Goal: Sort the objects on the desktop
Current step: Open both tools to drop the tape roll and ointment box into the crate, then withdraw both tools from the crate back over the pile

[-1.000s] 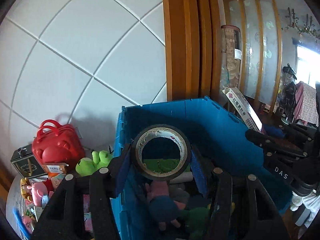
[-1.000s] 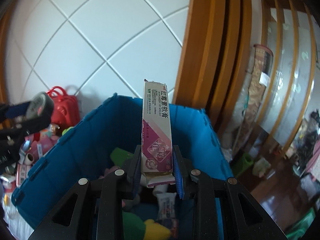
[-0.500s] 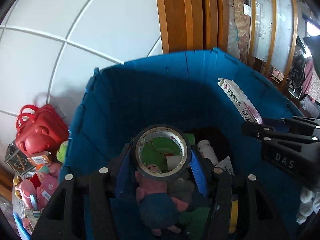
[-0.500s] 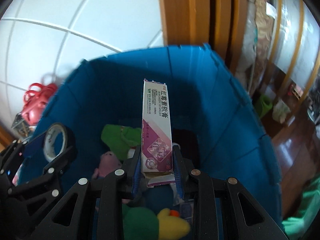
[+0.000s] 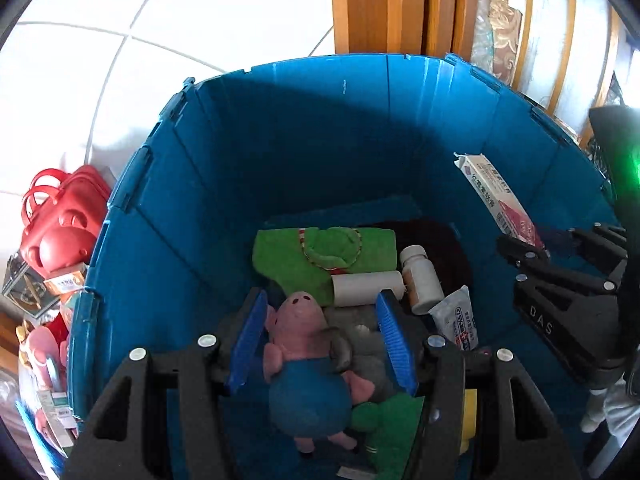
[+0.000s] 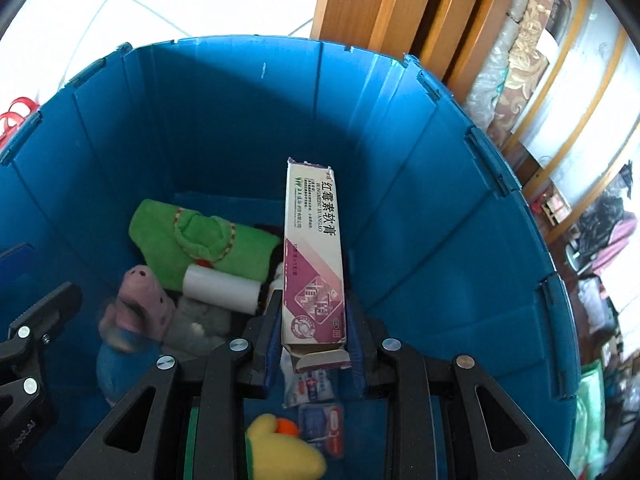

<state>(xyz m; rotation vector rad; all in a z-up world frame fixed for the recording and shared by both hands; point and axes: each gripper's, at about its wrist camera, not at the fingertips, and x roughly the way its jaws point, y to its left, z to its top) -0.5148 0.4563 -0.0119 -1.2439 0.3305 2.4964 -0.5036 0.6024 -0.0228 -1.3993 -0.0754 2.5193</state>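
Both grippers hang inside a deep blue bin (image 5: 300, 140), pointing steeply down. My left gripper (image 5: 322, 296) stands open; nothing sits between its blue pads, and the tape roll is not in sight. Below it lie a pink pig plush in blue (image 5: 300, 344), a green plush cloth (image 5: 320, 256), a white roll (image 5: 366, 288), a white bottle (image 5: 420, 280) and a tube (image 5: 456, 320). My right gripper (image 6: 314, 296) is shut on a long white-and-purple ointment box (image 6: 314, 248), which stands upright above the bin's floor. That box (image 5: 492, 192) also shows at the right of the left wrist view.
A red toy bag (image 5: 60, 224) and small boxes and toys (image 5: 40, 292) crowd the surface left of the bin. A wooden door frame (image 5: 380, 4) and white tiles rise behind it. A yellow duck plush (image 6: 280, 452) lies under the right gripper.
Both grippers came down over the rim into the bin and tipped downward. The tape roll held in the left gripper earlier is gone from between its pads. The right still grips the box.
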